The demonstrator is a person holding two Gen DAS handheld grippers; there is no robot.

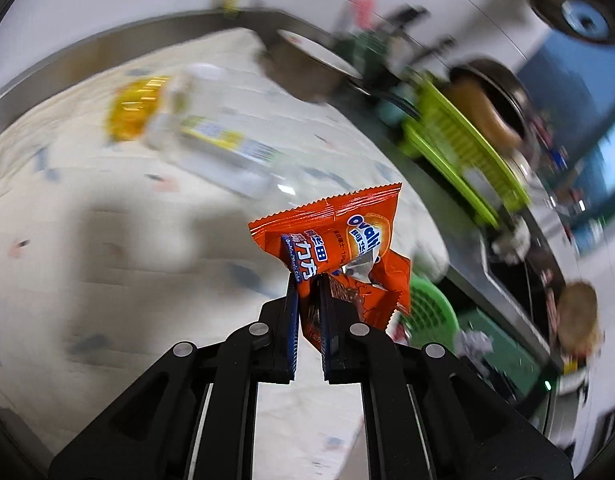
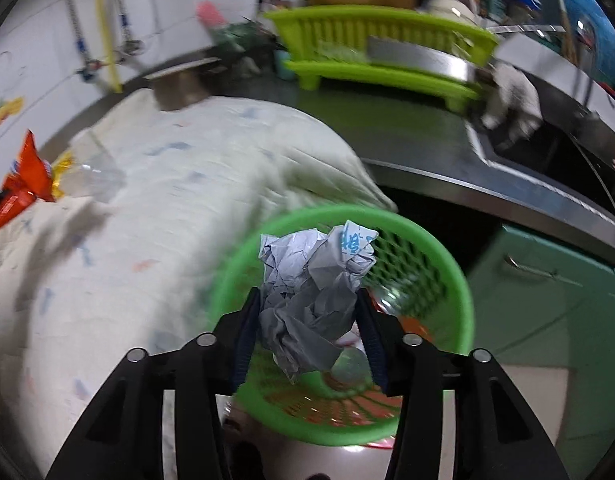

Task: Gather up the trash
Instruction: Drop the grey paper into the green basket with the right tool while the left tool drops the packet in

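My left gripper (image 1: 307, 280) is shut on an orange snack wrapper (image 1: 347, 232) and holds it above the cloth-covered table (image 1: 107, 240). That wrapper also shows at the far left of the right wrist view (image 2: 25, 176). My right gripper (image 2: 307, 294) is shut on a crumpled ball of grey-white paper (image 2: 307, 264), directly above the round green mesh basket (image 2: 459, 280). Some trash lies at the bottom of the basket. The basket (image 1: 427, 312) stands beyond the table's edge, lower right of the wrapper. A clear plastic bottle (image 1: 211, 136) with a yellow end lies blurred on the cloth.
A lime-green dish rack (image 2: 367, 28) with pots and dishes stands on the steel counter behind. A sink (image 2: 547, 152) with a white rag (image 2: 511, 92) on its rim is at the right. Green cabinet doors (image 2: 547, 280) stand below the counter.
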